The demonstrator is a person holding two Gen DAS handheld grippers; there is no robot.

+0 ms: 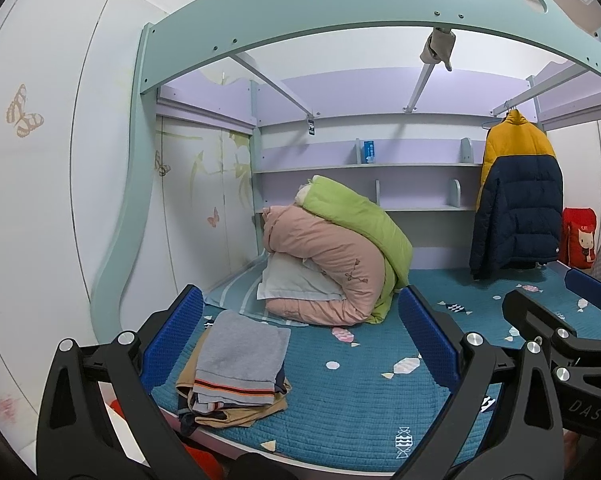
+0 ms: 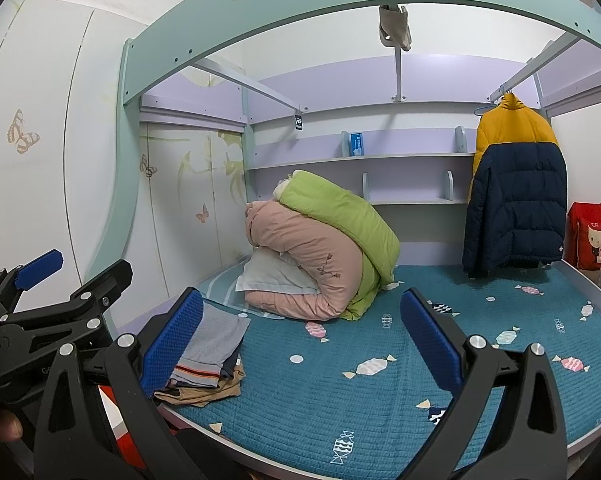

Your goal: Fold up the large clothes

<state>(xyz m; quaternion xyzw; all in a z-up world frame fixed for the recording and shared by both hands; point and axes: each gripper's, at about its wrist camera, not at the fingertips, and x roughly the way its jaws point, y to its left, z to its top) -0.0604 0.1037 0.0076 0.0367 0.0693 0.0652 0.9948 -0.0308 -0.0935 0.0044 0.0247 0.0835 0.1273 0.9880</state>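
Observation:
A stack of folded clothes (image 1: 236, 364), grey with orange stripe on top and tan below, lies at the bed's front left corner; it also shows in the right wrist view (image 2: 208, 356). A yellow and navy puffer jacket (image 1: 516, 196) hangs on a hanger from a rail at the back right, also in the right wrist view (image 2: 514, 188). My left gripper (image 1: 300, 332) is open and empty above the bed's front edge. My right gripper (image 2: 302, 336) is open and empty, beside the left one. Each gripper shows at the edge of the other's view.
A teal quilted bed cover (image 1: 360, 392) with candy and fish prints spreads across the bed. Rolled pink and green quilts (image 1: 332, 256) with a pillow sit at the back left. Shelves (image 1: 364, 168), a red bag (image 1: 578, 240) and the bunk frame arch (image 1: 340, 12) surround the bed.

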